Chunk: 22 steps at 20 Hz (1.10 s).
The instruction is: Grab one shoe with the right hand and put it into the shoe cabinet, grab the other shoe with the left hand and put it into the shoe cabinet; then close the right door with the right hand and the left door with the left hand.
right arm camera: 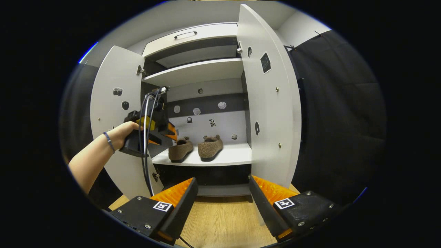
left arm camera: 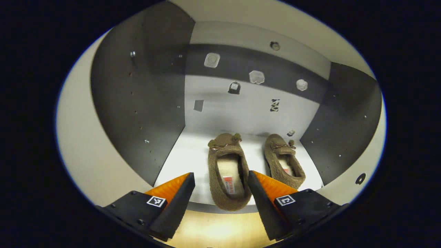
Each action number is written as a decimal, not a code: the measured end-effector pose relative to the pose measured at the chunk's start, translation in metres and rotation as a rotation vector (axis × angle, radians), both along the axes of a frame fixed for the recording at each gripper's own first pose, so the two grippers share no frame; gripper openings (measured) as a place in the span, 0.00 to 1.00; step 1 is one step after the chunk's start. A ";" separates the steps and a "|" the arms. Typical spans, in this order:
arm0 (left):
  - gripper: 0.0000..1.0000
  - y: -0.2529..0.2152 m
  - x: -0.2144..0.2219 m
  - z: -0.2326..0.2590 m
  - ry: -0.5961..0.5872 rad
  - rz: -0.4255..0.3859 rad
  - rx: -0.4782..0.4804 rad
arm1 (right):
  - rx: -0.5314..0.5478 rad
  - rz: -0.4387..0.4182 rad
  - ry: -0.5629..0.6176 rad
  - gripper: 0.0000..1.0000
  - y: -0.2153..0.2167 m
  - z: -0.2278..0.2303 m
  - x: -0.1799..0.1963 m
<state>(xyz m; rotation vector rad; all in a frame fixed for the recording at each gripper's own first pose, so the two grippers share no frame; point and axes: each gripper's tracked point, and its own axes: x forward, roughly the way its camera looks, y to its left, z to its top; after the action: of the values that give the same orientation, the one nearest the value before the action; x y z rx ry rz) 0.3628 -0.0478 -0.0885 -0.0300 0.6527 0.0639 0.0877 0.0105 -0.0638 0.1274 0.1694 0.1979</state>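
Brown fuzzy slippers, one (left arm camera: 228,172) beside the other (left arm camera: 284,161), rest on the white cabinet shelf (right arm camera: 229,156) between both open doors, while I hold left gripper (left arm camera: 220,196) and right gripper (right arm camera: 222,203) fingers wide, empty.

We see a light wooden floor (right arm camera: 220,224) below the white cabinet (right arm camera: 272,103), and black cloth wall (right arm camera: 337,113) beside it.

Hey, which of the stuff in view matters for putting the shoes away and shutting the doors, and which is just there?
Part of the job:
left shoe
right shoe
cabinet shelf
left door
right door
left gripper
right gripper

Just there:
stickers
upper shelf
wooden floor
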 end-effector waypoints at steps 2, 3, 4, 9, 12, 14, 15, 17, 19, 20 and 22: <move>0.97 -0.012 -0.022 0.026 -0.079 -0.032 0.001 | -0.006 -0.003 -0.004 0.93 -0.004 0.000 -0.005; 0.97 -0.014 -0.038 0.041 -0.118 -0.042 0.000 | -0.014 -0.008 -0.007 0.92 -0.007 0.001 -0.007; 0.96 -0.013 -0.050 0.057 -0.160 -0.040 0.005 | -0.024 -0.012 -0.006 0.92 -0.011 0.001 -0.011; 0.94 -0.007 -0.121 0.128 -0.366 -0.052 0.098 | -0.061 -0.054 -0.022 0.92 -0.037 0.008 -0.028; 0.97 -0.003 -0.160 0.147 -0.422 -0.044 0.119 | -0.089 -0.097 -0.027 0.92 -0.062 0.006 -0.031; 0.96 0.003 -0.188 0.152 -0.441 -0.038 0.108 | -0.100 -0.131 -0.020 0.93 -0.082 0.004 -0.030; 0.95 0.007 -0.201 0.154 -0.451 -0.035 0.101 | -0.100 -0.149 -0.015 0.92 -0.093 0.003 -0.032; 0.97 0.009 -0.225 0.155 -0.474 -0.047 0.086 | -0.099 -0.193 -0.014 0.92 -0.117 0.002 -0.033; 0.96 0.013 -0.247 0.154 -0.481 -0.061 0.089 | -0.117 -0.241 -0.015 0.92 -0.143 0.000 -0.032; 0.96 0.017 -0.257 0.153 -0.482 -0.061 0.094 | -0.131 -0.261 -0.016 0.93 -0.154 -0.002 -0.031; 0.96 0.024 -0.275 0.153 -0.487 -0.054 0.093 | -0.143 -0.281 -0.010 0.92 -0.171 -0.006 -0.027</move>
<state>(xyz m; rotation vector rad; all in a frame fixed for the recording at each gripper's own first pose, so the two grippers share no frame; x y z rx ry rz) 0.0876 -0.0240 0.0642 0.0609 0.1635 0.0328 0.0603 -0.1606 -0.0696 0.0071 0.1535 -0.0934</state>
